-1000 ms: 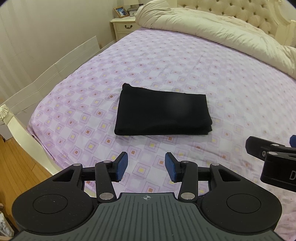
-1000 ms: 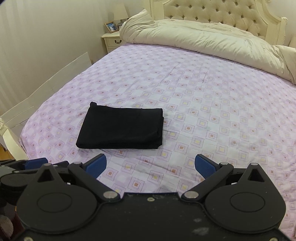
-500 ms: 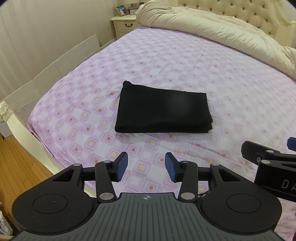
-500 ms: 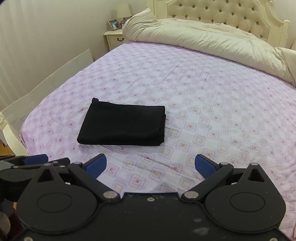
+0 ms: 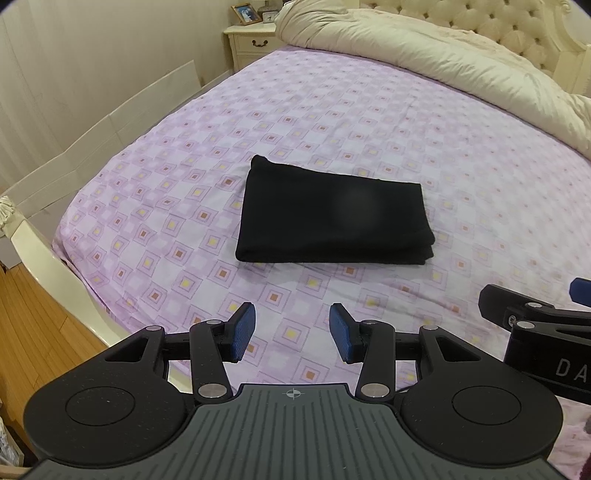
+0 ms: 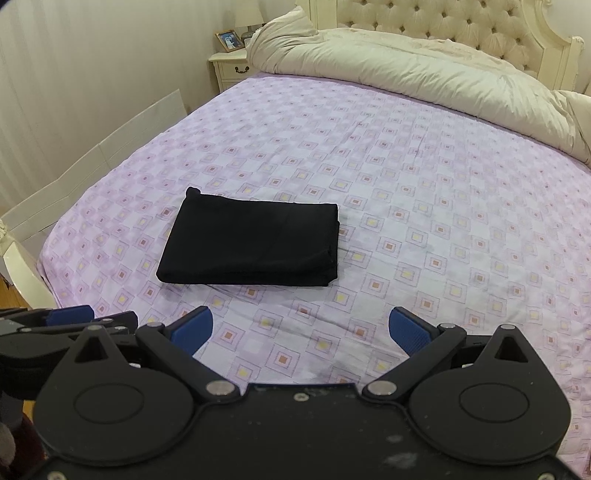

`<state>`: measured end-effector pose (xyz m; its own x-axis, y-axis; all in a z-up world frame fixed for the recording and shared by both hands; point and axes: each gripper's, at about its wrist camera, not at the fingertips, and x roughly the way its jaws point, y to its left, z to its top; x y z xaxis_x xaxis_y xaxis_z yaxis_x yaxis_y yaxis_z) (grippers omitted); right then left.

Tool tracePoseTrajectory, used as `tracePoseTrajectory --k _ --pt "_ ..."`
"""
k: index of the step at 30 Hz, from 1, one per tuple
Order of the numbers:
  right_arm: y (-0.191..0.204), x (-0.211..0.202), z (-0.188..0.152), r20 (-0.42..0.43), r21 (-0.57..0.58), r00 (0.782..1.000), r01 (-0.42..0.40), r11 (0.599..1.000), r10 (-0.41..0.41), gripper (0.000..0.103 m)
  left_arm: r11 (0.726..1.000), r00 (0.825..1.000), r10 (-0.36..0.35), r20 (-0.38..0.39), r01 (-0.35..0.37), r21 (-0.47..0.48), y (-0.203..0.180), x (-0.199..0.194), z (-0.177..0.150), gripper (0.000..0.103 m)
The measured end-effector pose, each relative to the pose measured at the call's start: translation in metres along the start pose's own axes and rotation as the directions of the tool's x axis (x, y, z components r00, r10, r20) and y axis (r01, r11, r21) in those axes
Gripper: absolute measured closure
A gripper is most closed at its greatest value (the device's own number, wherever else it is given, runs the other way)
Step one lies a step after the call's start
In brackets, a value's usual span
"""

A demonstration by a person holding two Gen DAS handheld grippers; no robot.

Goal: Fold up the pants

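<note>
Black pants (image 5: 334, 216), folded to a flat rectangle, lay on the lilac patterned bedsheet (image 5: 369, 110) toward the bed's near left part.
Left gripper (image 5: 291, 332): above the near edge, jaws partly apart, nothing between them, clear of the pants. Right gripper (image 6: 301, 330): beside it, jaws wide, empty. Cream duvet (image 6: 406, 70) bunched at the far end below the tufted headboard (image 6: 443, 26); nightstand (image 6: 231, 70) at far left.

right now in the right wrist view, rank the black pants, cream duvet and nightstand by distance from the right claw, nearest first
1. Folded black pants, lying on the purple sheet just ahead and left of the open right claw.
2. Cream duvet, bunched across the head of the bed.
3. Nightstand, far left corner beside the bed; close to the duvet's left end, but slightly behind it.
</note>
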<state>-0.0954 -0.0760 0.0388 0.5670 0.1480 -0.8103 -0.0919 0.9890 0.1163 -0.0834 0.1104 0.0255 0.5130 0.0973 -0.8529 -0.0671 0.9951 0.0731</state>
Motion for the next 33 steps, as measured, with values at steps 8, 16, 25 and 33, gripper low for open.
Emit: tracePoseTrajectory --k 8,16,25,33 --pt "0.005 0.010 0.005 -0.019 0.005 1.000 0.002 1.000 -0.002 0.000 1.000 1.000 -0.004 -0.020 0.004 0.006 0.005 0.010 0.007 0.060" --pt "0.010 0.026 0.012 -0.046 0.011 0.999 0.005 1.000 -0.004 0.000 1.000 0.999 -0.009 -0.048 0.009 0.010 0.009 0.022 0.014 0.060" --pt "0.018 0.043 0.022 -0.067 0.012 0.998 0.006 1.000 -0.005 0.000 1.000 0.997 -0.013 -0.070 0.014 0.009 0.017 0.036 0.027 0.060" --pt "0.025 0.059 0.032 -0.090 0.023 0.996 0.014 1.000 -0.012 0.000 1.000 0.996 -0.014 -0.090 0.017 0.025 0.022 0.052 0.039 0.060"
